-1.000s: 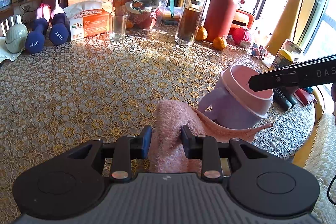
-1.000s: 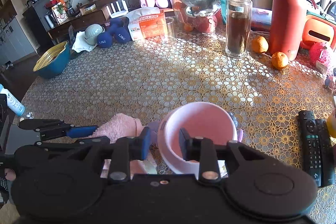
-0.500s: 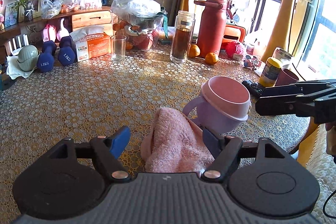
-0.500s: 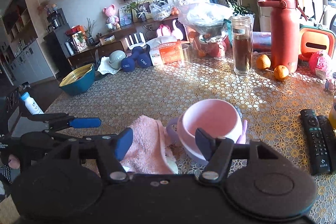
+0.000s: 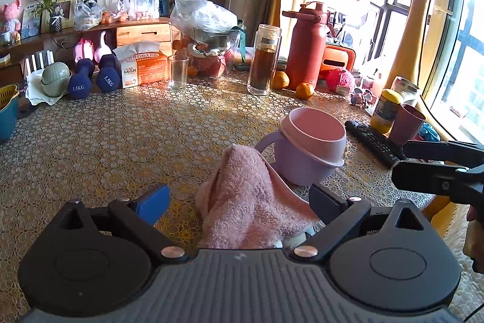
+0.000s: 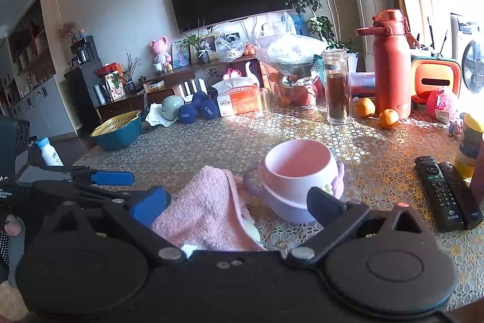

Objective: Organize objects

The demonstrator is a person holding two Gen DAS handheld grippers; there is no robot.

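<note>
- Both claws have just been opening and drawing back toward the near edge of the table (image 5: pixel 90 141); a second ago the left claw (image 5: pixel 239 202) was pinched on the fluffy pink terry towel (image 5: pixel 242 196) and the right claw (image 6: pixel 239 202) was closed at the near rim of the pink-lidded lilac plastic handled cup (image 6: pixel 299 180); now each stands wide apart with nothing pressed between its pads.
- Towel: lying rumpled on the gold lace-patterned table, at six o'clock in the left wrist view, its far edge draped against the cup's side.
- Cup: upright at about one o'clock from the towel, handle turned toward it; the black remote control (image 6: pixel 438 189) lies at three o'clock of the cup, apart from it.
- Step in hand, as I judge it: release and clear away; the pair looks set down together.
- Doing it well: keep the jaws spread until the pads are past the towel's pile, since loops could snag; retreat straight back rather than sideways, lest the right claw's pad nudge the cup; avoid lifting the towel's edge, which leans on the cup.
</note>
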